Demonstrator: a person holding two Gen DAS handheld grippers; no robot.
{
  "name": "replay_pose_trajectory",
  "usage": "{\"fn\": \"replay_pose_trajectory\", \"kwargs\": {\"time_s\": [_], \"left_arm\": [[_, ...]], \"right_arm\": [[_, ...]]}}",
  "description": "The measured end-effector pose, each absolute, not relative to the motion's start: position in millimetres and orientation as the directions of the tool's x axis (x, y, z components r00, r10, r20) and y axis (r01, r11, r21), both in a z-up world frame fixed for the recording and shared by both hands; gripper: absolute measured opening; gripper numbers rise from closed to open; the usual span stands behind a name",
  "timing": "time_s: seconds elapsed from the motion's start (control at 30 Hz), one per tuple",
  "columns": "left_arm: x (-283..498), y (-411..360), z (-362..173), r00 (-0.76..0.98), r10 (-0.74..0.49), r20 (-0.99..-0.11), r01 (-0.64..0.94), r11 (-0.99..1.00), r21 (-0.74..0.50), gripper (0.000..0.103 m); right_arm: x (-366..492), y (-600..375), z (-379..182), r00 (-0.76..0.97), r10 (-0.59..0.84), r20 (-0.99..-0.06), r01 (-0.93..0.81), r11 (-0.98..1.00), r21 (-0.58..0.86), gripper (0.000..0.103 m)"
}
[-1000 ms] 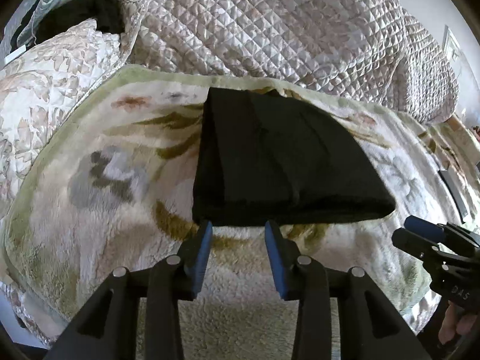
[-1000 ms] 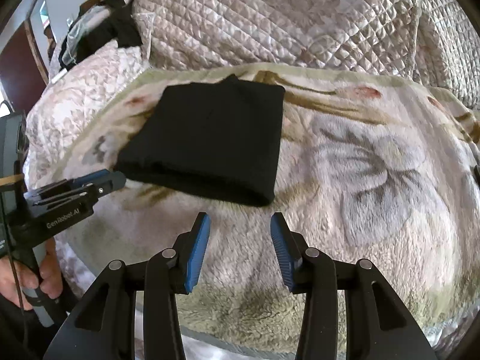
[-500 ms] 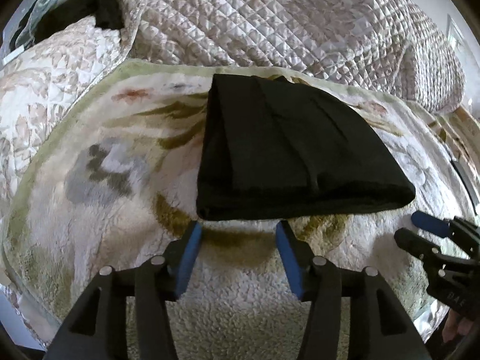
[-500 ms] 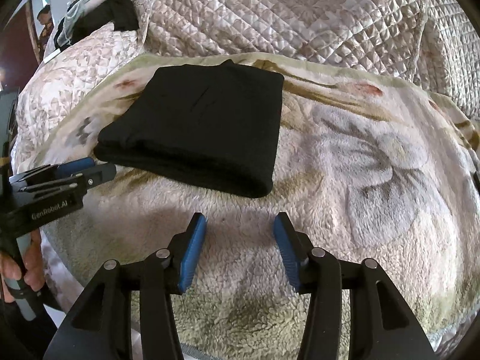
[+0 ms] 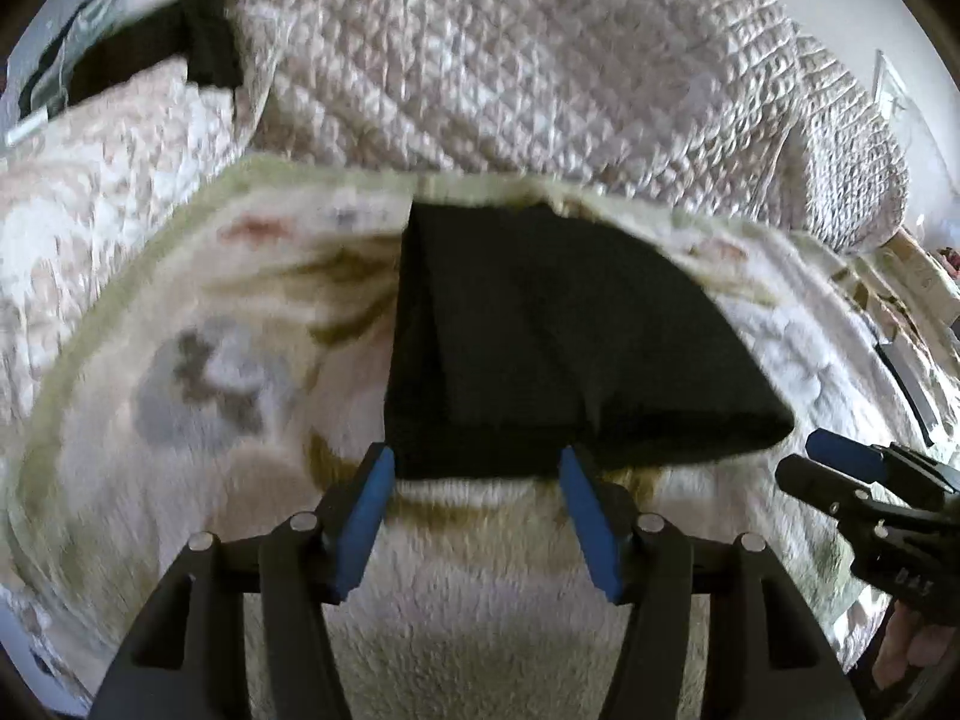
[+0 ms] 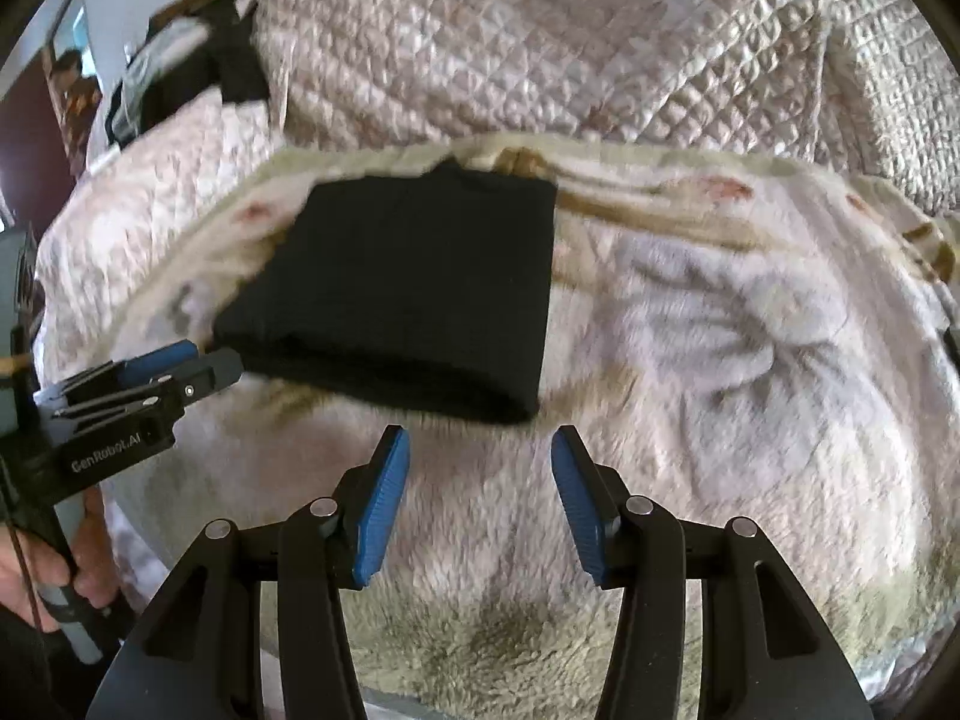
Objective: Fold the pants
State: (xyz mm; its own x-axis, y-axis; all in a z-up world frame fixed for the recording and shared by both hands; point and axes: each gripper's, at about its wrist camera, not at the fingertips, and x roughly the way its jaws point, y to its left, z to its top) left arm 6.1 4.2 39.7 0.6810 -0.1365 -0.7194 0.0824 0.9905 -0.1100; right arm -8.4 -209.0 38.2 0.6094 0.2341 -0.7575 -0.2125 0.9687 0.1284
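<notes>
The black pants (image 5: pixel 558 348) lie folded into a compact rectangle on a fluffy floral blanket (image 5: pixel 228 360); they also show in the right wrist view (image 6: pixel 414 300). My left gripper (image 5: pixel 477 465) is open, its blue fingertips right at the near folded edge of the pants, empty. My right gripper (image 6: pixel 480 450) is open and empty, just short of the near right corner of the pants. Each gripper shows in the other's view: the right one (image 5: pixel 840 468) at the pants' right end, the left one (image 6: pixel 180 372) at their left end.
A quilted beige bedspread (image 5: pixel 510 60) rises behind the blanket. Dark clothes (image 6: pixel 198 72) lie at the back left. A floral quilt (image 5: pixel 90 180) lies to the left. The blanket's near edge (image 6: pixel 480 690) drops off below my right gripper.
Both grippers have opened a little wider and drawn slightly closer to the near edge of the folded pants. The pants have not moved.
</notes>
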Motion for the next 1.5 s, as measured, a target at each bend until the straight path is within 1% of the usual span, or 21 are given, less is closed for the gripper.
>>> {"fn": "replay_pose_trajectory", "kwargs": {"time_s": [0.03, 0.07, 0.13, 0.17, 0.3, 0.47, 0.6, 0.8, 0.83, 0.87, 0.9, 1.0, 1.07, 1.27, 1.5], "left_arm": [[9.2, 3.1, 41.2, 0.686, -0.136, -0.715, 0.087, 0.991, -0.106, 0.045], [12.1, 2.7, 41.0, 0.682, -0.139, -0.718, 0.087, 0.990, -0.108, 0.041], [17.5, 2.5, 39.4, 0.672, -0.153, -0.724, 0.088, 0.988, -0.126, 0.038], [18.3, 2.1, 39.5, 0.672, -0.154, -0.724, 0.091, 0.988, -0.125, 0.037], [19.5, 4.3, 40.4, 0.675, -0.154, -0.722, 0.090, 0.988, -0.127, 0.034], [17.8, 5.5, 38.6, 0.666, -0.149, -0.731, 0.079, 0.988, -0.130, 0.034], [13.0, 8.5, 34.4, 0.640, -0.147, -0.754, 0.058, 0.988, -0.143, 0.034], [9.2, 5.9, 23.7, 0.604, -0.128, -0.787, 0.048, 0.991, -0.124, 0.035], [9.3, 5.6, 23.6, 0.605, -0.122, -0.787, 0.047, 0.992, -0.118, 0.035], [9.3, 5.3, 23.4, 0.605, -0.119, -0.787, 0.047, 0.992, -0.115, 0.037], [9.3, 5.0, 22.8, 0.604, -0.119, -0.788, 0.047, 0.992, -0.114, 0.038], [8.5, 2.3, 20.4, 0.602, -0.117, -0.790, 0.055, 0.993, -0.105, 0.045], [8.3, -1.6, 19.5, 0.601, -0.114, -0.791, 0.070, 0.994, -0.089, 0.052], [8.2, -4.0, 18.6, 0.601, -0.109, -0.792, 0.078, 0.994, -0.077, 0.055], [8.0, -6.9, 17.3, 0.603, -0.095, -0.792, 0.088, 0.995, -0.051, 0.059]], "right_arm": [[-6.6, -209.0, 40.5, 0.621, 0.229, -0.750, -0.210, 0.970, 0.122, 0.037], [-4.9, -208.2, 41.1, 0.625, 0.227, -0.747, -0.210, 0.971, 0.119, 0.034], [0.6, -205.0, 39.0, 0.626, 0.228, -0.746, -0.215, 0.970, 0.116, 0.029], [3.1, -202.5, 36.7, 0.624, 0.225, -0.749, -0.218, 0.970, 0.109, 0.029], [5.4, -195.9, 30.7, 0.617, 0.222, -0.755, -0.230, 0.968, 0.097, 0.029], [2.6, -198.6, 32.5, 0.597, 0.231, -0.768, -0.248, 0.964, 0.097, 0.029], [-2.0, -202.8, 35.8, 0.590, 0.230, -0.774, -0.236, 0.966, 0.107, 0.029], [-11.3, -203.5, 31.3, 0.579, 0.182, -0.795, -0.224, 0.973, 0.059, 0.029], [-12.3, -204.9, 29.1, 0.576, 0.174, -0.799, -0.218, 0.974, 0.055, 0.030], [-12.7, -206.3, 26.7, 0.572, 0.164, -0.804, -0.211, 0.976, 0.049, 0.033], [-13.1, -207.8, 23.5, 0.566, 0.157, -0.809, -0.206, 0.978, 0.045, 0.035], [-15.5, -207.5, 20.3, 0.572, 0.157, -0.805, -0.220, 0.975, 0.034, 0.038], [-15.1, -204.4, 18.9, 0.576, 0.150, -0.803, -0.229, 0.973, 0.018, 0.044], [-17.9, -200.6, 15.2, 0.605, 0.145, -0.783, -0.243, 0.970, -0.008, 0.050], [-17.2, -202.0, 14.5, 0.613, 0.154, -0.775, -0.252, 0.968, -0.008, 0.053]]}}
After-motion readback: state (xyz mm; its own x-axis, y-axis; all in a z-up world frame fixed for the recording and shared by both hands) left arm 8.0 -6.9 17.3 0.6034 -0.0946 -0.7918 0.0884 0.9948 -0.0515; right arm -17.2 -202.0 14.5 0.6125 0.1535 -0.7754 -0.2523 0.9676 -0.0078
